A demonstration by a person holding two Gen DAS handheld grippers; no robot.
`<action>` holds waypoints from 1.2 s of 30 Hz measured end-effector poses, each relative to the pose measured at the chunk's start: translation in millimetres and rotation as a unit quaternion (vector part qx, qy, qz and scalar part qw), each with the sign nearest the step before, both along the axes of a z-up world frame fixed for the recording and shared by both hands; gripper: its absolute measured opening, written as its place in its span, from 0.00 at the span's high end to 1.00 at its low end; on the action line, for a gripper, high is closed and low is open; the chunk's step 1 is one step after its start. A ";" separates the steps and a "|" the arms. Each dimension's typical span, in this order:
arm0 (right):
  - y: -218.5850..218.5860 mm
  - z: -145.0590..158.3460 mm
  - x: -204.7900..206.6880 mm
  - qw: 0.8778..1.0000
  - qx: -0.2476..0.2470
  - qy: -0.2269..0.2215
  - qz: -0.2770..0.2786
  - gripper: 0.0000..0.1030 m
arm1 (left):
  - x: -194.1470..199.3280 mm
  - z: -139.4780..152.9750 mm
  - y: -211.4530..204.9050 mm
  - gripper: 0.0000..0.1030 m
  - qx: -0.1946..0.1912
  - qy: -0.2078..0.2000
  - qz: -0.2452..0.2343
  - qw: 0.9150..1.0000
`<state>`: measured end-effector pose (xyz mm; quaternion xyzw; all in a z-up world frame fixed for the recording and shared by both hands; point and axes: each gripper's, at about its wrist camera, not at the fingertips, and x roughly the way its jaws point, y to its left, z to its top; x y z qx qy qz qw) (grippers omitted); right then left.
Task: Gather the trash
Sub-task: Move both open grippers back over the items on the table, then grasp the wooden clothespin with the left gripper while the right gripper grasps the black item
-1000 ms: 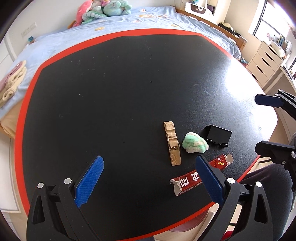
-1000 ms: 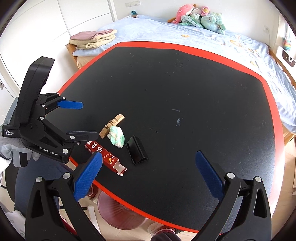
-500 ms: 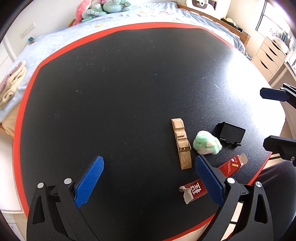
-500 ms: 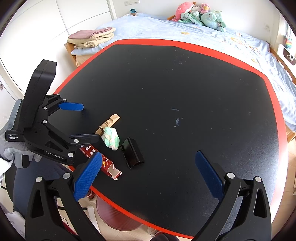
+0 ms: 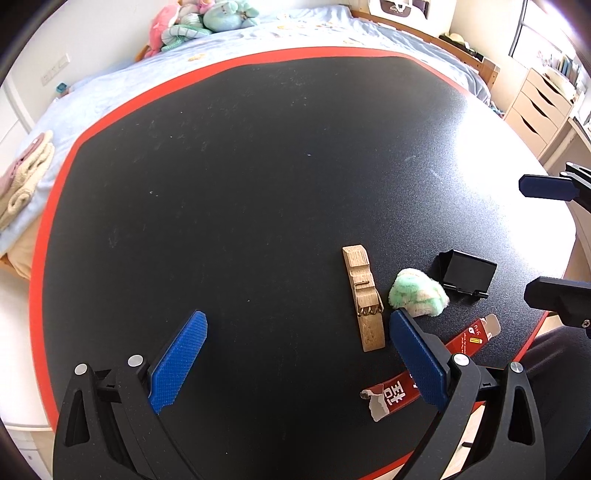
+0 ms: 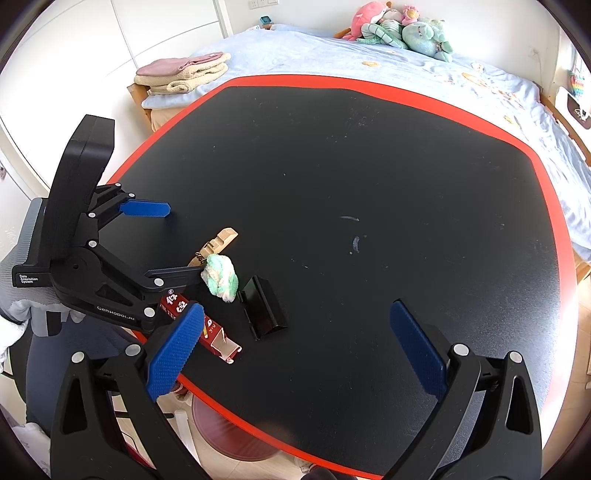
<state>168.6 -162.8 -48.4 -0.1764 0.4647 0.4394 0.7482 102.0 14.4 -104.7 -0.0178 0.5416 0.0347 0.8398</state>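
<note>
On the black table (image 5: 258, 166) lie a green-white crumpled wad (image 5: 417, 293), a red torn wrapper (image 5: 395, 393), a wooden clothespin (image 5: 364, 295) and a small black box (image 5: 467, 273). My left gripper (image 5: 295, 365) hovers open low over the table just left of the clothespin, its right finger crossing over the wrapper. In the right wrist view the left gripper (image 6: 177, 240) reaches over the clothespin (image 6: 221, 240), beside the wad (image 6: 221, 278), wrapper (image 6: 214, 336) and box (image 6: 264, 308). My right gripper (image 6: 295, 354) is open above the table's near edge, holding nothing.
A dark red bin (image 6: 229, 428) stands on the floor under the table's near edge. A bed (image 6: 424, 74) with plush toys (image 6: 399, 31) lies beyond the table, folded towels (image 6: 181, 74) at its corner. White drawers (image 5: 535, 107) stand to the right.
My left gripper has moved forward over the table toward the clothespin and wad, which now sit closer to its right finger. The right gripper has drifted slightly and stays open.
</note>
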 end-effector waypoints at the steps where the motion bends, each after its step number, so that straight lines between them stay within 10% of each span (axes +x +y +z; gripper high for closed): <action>1: 0.4 -0.6 -0.3 1.000 0.000 0.001 0.000 0.04 | 0.2 0.1 0.2 0.08 0.001 -0.002 0.000 1.000; 13: 10.3 -8.8 -0.2 1.000 -0.006 0.004 0.009 0.04 | 12.0 6.5 -7.9 0.36 0.002 -0.018 -0.013 1.000; 24: 21.9 -15.4 -1.2 1.000 -0.013 0.000 0.026 0.09 | 14.6 9.9 -3.3 0.87 -0.001 -0.020 -0.013 1.000; 36: 32.4 -29.8 -8.2 0.997 -0.041 -0.001 0.067 0.46 | 11.3 9.1 3.5 0.87 -0.011 -0.024 -0.014 1.000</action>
